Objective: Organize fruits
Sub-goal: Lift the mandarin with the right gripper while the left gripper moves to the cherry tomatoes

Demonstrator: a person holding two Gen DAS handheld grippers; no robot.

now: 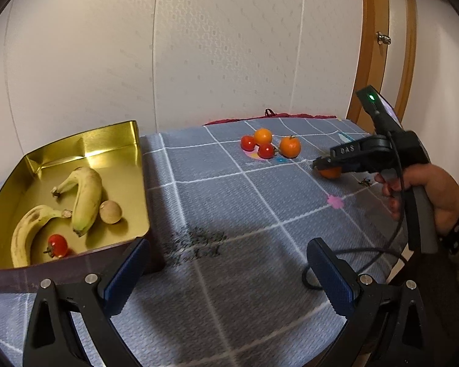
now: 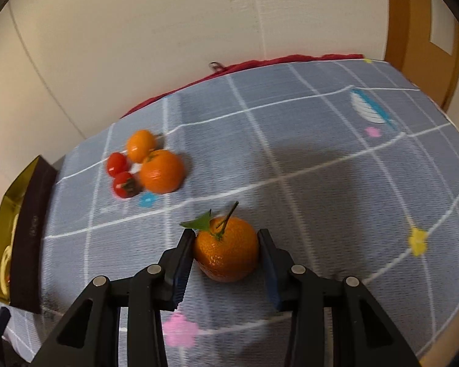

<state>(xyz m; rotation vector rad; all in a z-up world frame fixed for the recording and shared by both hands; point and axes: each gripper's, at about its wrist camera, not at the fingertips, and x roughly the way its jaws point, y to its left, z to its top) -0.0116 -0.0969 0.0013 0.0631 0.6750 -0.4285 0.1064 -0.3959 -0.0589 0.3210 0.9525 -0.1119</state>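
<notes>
My right gripper [image 2: 226,249] fingers bracket the leafy tangerine [image 2: 226,252] lower centre, not clearly clamped, bound for the tin [image 1: 116,134]; left gripper [image 1: 226,278] fingers apart, idle.

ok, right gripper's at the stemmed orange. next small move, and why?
Probably close the right gripper a little until both pads grip the orange, then lift. The orange sits on the cloth between the fingers, touching or nearly touching both, so no realignment seems needed. The tin already holds two bananas, one tomato and a round brown fruit; the left gripper is open and empty.
</notes>
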